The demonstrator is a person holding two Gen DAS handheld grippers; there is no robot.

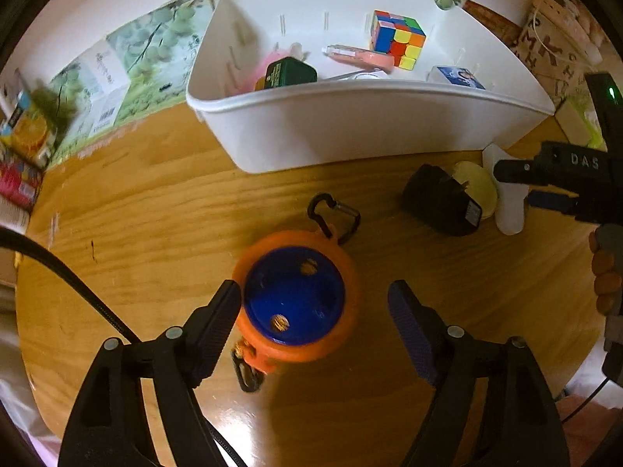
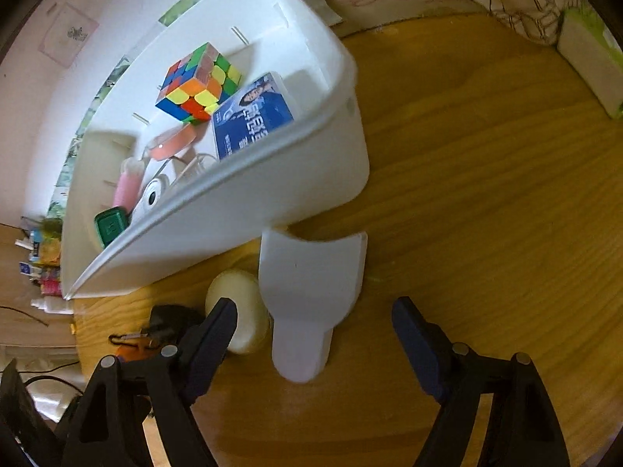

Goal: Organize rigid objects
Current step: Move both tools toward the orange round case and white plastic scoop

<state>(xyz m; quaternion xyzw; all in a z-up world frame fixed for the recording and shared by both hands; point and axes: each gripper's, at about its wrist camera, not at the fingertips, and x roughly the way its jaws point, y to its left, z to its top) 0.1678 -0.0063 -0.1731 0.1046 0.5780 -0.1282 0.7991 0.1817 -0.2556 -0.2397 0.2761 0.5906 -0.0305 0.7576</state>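
Observation:
An orange and blue round toy [image 1: 298, 301] with black carabiner clips lies on the wooden table [image 1: 155, 214]. My left gripper [image 1: 315, 307] is open with its fingers on either side of the toy, the left finger touching it. A white scoop [image 2: 311, 295] lies on the table by the white bin [image 2: 241, 194]. My right gripper [image 2: 313, 325] is open just above the scoop's handle; it shows in the left wrist view [image 1: 514, 171] too. A cream round disc [image 2: 237, 307] and a black plug adapter [image 1: 444, 202] lie beside the scoop.
The bin [image 1: 350, 132] holds a Rubik's cube [image 1: 397, 39], a blue card box [image 2: 253, 116], a green box [image 1: 286, 74] and pink items. Boxes [image 1: 23, 136] stand along the wall at left. A white-green box [image 2: 592, 62] sits at far right.

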